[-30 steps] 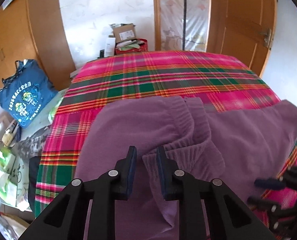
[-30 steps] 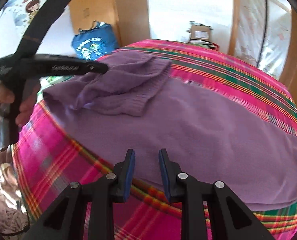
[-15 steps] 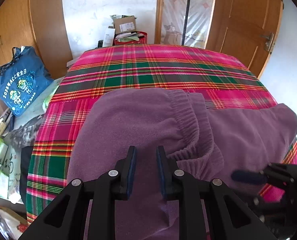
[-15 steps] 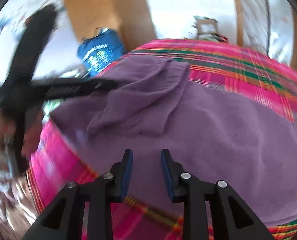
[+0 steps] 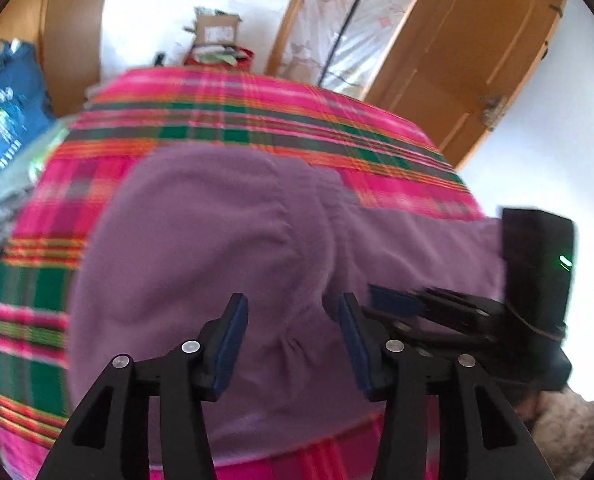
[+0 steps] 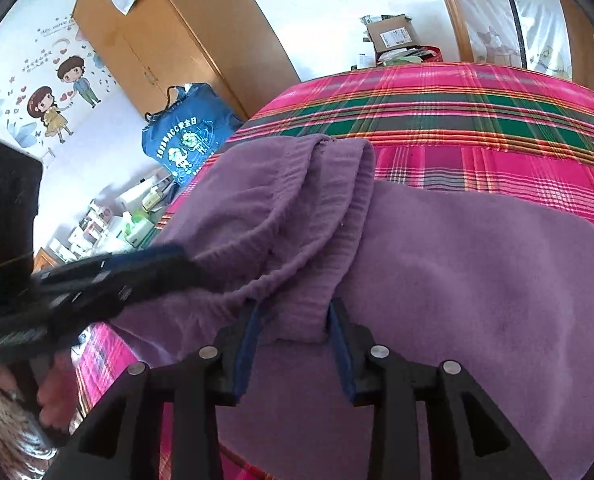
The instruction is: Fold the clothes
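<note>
Left wrist view: one purple garment lies on the plaid-covered bed; the left gripper hangs spread, empty, above it; right wrist view: the right gripper, jaws apart, straddles one ribbed hem; one blue bag beyond.

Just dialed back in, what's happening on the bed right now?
A person is folding a purple garment spread on the plaid bedspread, one handheld gripper in each hand. Both grippers are open. The right gripper has its fingers either side of the ribbed cuff, not yet closed on it. The left gripper hovers open over the bunched fabric beside it.
</note>
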Tool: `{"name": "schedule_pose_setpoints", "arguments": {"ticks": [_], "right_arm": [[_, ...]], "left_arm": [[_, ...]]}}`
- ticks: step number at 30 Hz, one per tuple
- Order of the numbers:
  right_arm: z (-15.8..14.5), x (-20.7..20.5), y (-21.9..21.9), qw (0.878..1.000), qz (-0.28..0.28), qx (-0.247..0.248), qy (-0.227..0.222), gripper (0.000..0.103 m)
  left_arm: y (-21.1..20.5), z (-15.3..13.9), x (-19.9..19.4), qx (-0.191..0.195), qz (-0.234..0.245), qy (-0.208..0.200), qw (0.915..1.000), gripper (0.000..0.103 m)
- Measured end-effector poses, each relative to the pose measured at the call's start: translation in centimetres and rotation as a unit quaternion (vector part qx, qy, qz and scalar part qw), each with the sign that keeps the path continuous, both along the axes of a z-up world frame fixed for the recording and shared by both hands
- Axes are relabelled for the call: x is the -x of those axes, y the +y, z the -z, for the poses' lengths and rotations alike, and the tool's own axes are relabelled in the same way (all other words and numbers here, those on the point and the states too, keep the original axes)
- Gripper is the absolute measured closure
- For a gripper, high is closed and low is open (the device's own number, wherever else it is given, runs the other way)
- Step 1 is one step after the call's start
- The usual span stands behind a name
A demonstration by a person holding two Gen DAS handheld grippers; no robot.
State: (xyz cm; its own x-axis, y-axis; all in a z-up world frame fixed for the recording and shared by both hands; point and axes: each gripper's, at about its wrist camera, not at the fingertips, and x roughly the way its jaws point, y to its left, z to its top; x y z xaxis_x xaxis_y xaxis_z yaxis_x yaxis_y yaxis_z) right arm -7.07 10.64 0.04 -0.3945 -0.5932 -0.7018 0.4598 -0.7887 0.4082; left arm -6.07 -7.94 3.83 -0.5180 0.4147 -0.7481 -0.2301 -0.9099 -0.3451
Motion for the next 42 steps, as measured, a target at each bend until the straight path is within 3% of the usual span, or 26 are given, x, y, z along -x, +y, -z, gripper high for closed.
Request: {"name": "schedule_pose_setpoints", "arguments": {"ticks": [6,8,12,14,20,23,27,29,32,37,42], "right_arm": [[0.1,0.1,-0.8,1.000,0.004,-0.007,0.001,0.065],[0.0,0.1,-0.8,1.000,0.002,-0.005,0.003,0.076],[-0.9,0.0,-0.9,1.000,-0.009,0.002,0.023,0.078],[-1.9,0.1,-1.2,0.999,-0.017,0.003,0.038,0.078],[-4.7,0.5,-2.3,0.995,-0.039,-0.011,0.091,0.079],[-5.3,0.8,-2.2,0.994,-0.043,-0.008,0.097,0.079],[-5.2,0.9,-2.5,0.995,-0.046,-0.008,0.093,0.079],[-5.0,1.0,-2.5,0.995,-0.045,-0.009,0.090,0.079],[-5.1,1.2,-2.3,0.995,-0.046,-0.016,0.092,0.079],[-5.7,1.7,-2.2,0.992,-0.026,-0.047,0.112,0.082],[-7.1,3.2,-2.3,0.986,0.006,-0.083,0.144,0.085]], "left_arm": [[1.5,0.2,-1.2,0.032,0.022,0.029,0.9988,0.052],[2.1,0.4,-1.4,0.048,0.036,0.032,0.9977,0.050],[3.2,0.5,-1.7,0.084,0.056,0.048,0.9938,0.050],[3.2,0.1,-1.5,0.109,0.041,0.060,0.9913,0.050],[-1.0,-1.4,0.1,0.015,-0.038,0.056,0.9976,0.050],[-2.6,-1.1,1.3,-0.011,-0.064,0.032,0.9974,0.060],[-2.5,-0.3,2.0,-0.024,-0.056,0.011,0.9981,0.065],[-2.2,-0.1,2.0,-0.023,-0.052,0.012,0.9983,0.083],[-2.8,-0.2,2.3,-0.019,-0.061,0.012,0.9979,0.092],[-5.2,-2.0,1.9,-0.026,-0.101,0.055,0.9930,0.094],[-8.6,-2.8,1.9,-0.035,-0.152,0.067,0.9854,0.094]]}}
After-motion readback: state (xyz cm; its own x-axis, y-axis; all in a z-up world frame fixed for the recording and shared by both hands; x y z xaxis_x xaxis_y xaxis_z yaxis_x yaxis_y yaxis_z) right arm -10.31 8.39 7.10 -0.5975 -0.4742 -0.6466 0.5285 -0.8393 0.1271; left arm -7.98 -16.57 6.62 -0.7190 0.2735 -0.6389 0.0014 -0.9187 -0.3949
